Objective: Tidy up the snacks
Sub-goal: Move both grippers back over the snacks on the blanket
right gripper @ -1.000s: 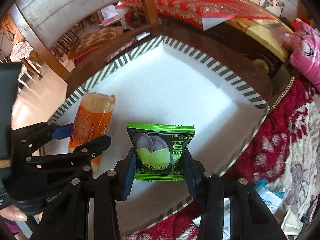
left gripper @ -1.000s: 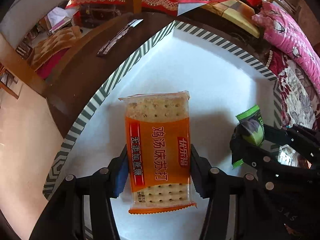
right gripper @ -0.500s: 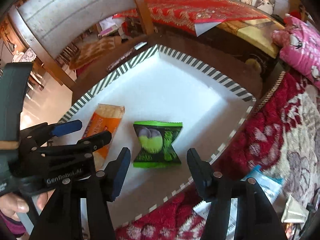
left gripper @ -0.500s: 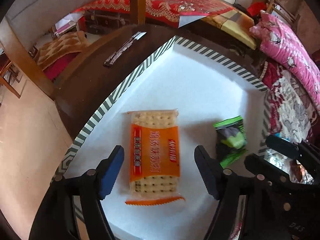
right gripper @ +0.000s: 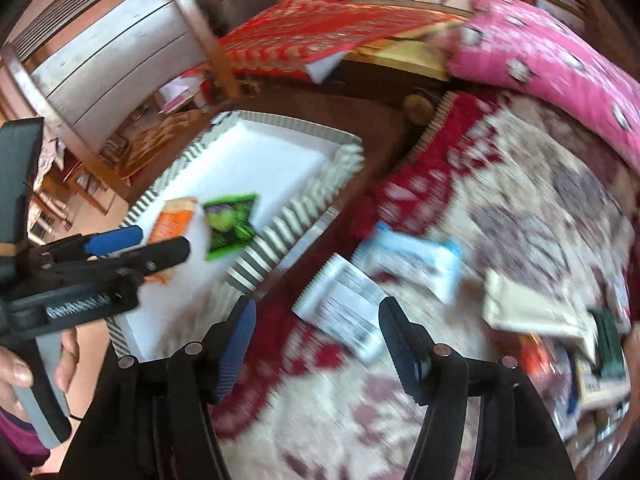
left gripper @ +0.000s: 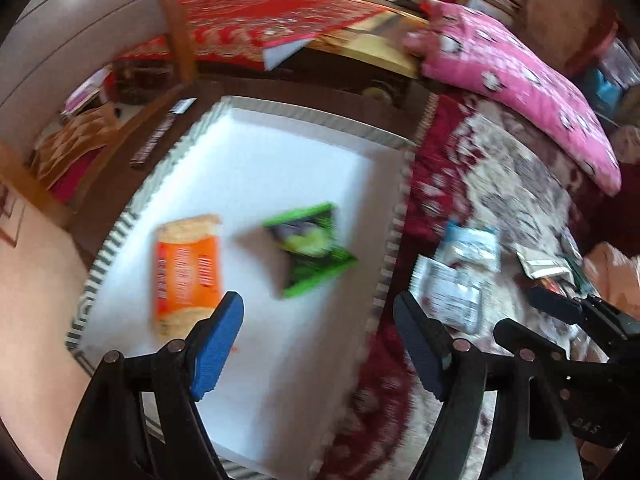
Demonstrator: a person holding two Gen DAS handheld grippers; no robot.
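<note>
An orange cracker pack [left gripper: 186, 274] and a green snack packet [left gripper: 310, 250] lie side by side in the white box [left gripper: 276, 176] with the striped rim. My left gripper [left gripper: 320, 320] hovers over the box's near right edge, its jaws opening, nothing between them. My right gripper [right gripper: 316, 326] hangs above the red patterned cloth [right gripper: 532, 208], jaws opening and empty, just short of a white packet [right gripper: 344, 304] and a blue-and-white packet [right gripper: 408, 258]. In the right wrist view the left gripper [right gripper: 160, 240] sits over the box [right gripper: 256, 160] beside the orange pack [right gripper: 170, 222] and green packet [right gripper: 230, 226].
Several more snack packets [right gripper: 532, 312] lie scattered on the cloth at the right. A pink pillow [left gripper: 520, 92] lies at the far right. Beyond the box are a dark wooden table [left gripper: 304, 96] and a chair leg [left gripper: 172, 20]. A hand [right gripper: 16, 364] holds the left gripper's handle.
Both grippers let go of their packs, which now lie in the box, and opened. Both have drawn back and swung right towards the cloth with the loose packets.
</note>
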